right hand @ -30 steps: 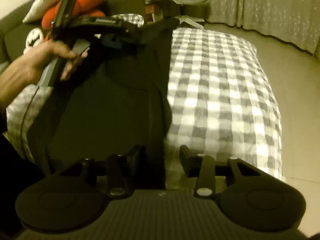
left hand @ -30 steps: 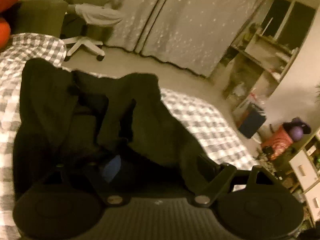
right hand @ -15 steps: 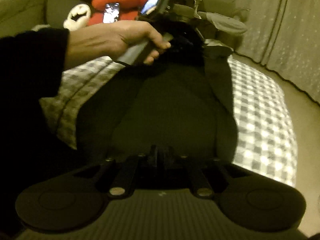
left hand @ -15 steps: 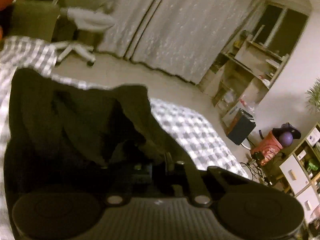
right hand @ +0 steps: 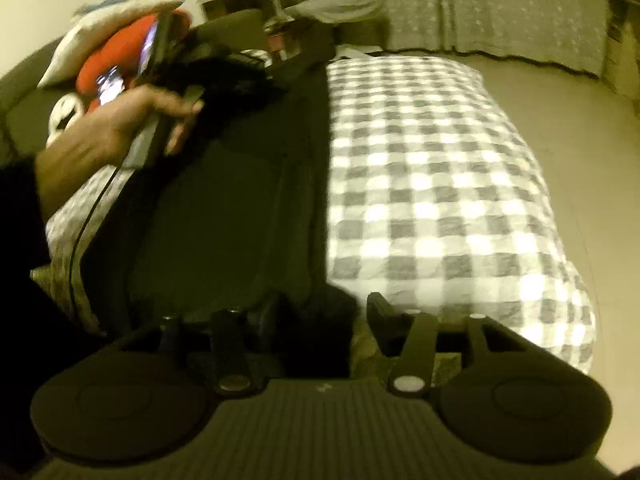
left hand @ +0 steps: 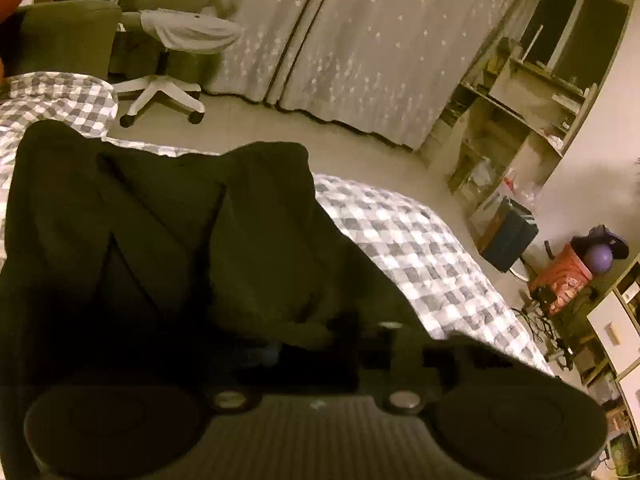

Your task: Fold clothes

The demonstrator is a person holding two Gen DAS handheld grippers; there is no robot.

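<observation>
Right gripper [right hand: 320,314] jaws reopened since 0.5 s ago, fingers spread; left gripper [left hand: 344,344] state indiscernible | black garment [right hand: 224,208] laid lengthwise on checked bed [right hand: 432,184] | risk: fold slumped if released unevenly

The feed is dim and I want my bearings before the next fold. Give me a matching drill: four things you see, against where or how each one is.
Things:
1. black garment
2. office chair
3. purple ball
4. right gripper

Places or states:
A. standing by the curtains
B. jaws open at the garment's near edge
C. spread on the checked bed cover
D. on top of a red container

Pairs: 1-C; 2-A; 3-D; 4-B
</observation>
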